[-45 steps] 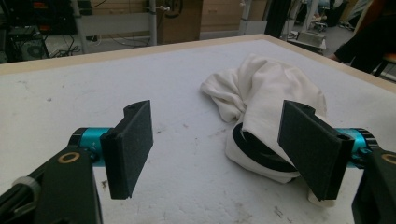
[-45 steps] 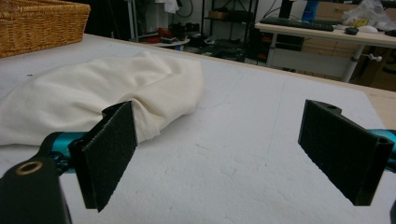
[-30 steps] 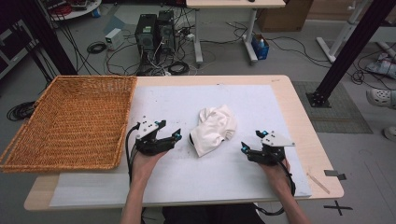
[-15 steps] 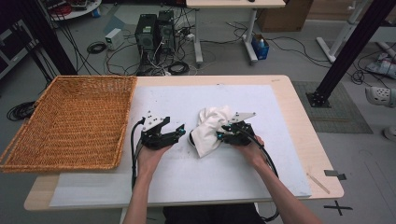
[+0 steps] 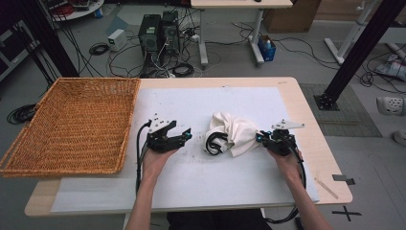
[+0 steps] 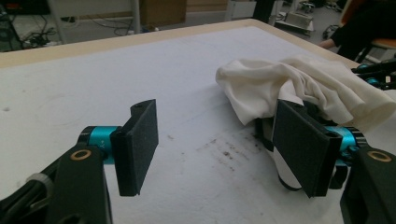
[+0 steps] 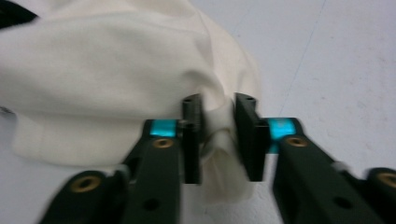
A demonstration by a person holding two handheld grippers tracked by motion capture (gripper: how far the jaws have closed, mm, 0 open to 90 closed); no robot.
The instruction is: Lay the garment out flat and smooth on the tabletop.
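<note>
Cream cloth (image 5: pixel 233 135), crumpled mid-tabletop (image 5: pixel 287 91), pinched at its right edge by the right claw (image 5: pixel 261 138).

Soft and light, I'd judge: it will sag and drape rather than hold shape, and a black-trimmed part at its left side (image 5: pixel 214 143) may swing loose when lifted, so a bunched fold or hem is the safest place to grip, as the right claw has done, its jaws clenched on a tuck of fabric (image 7: pixel 217 133). The left claw (image 5: pixel 184 136) hovers just left of the heap with jaws spread wide and nothing between them, well placed to take the near edge (image 6: pixel 254 109). Half a second ago the right claw was further in over the heap; it has since drawn rightward, tugging the cloth out a little, while the left claw has barely moved. The basket (image 5: pixel 72 124) sits at the left.
</note>
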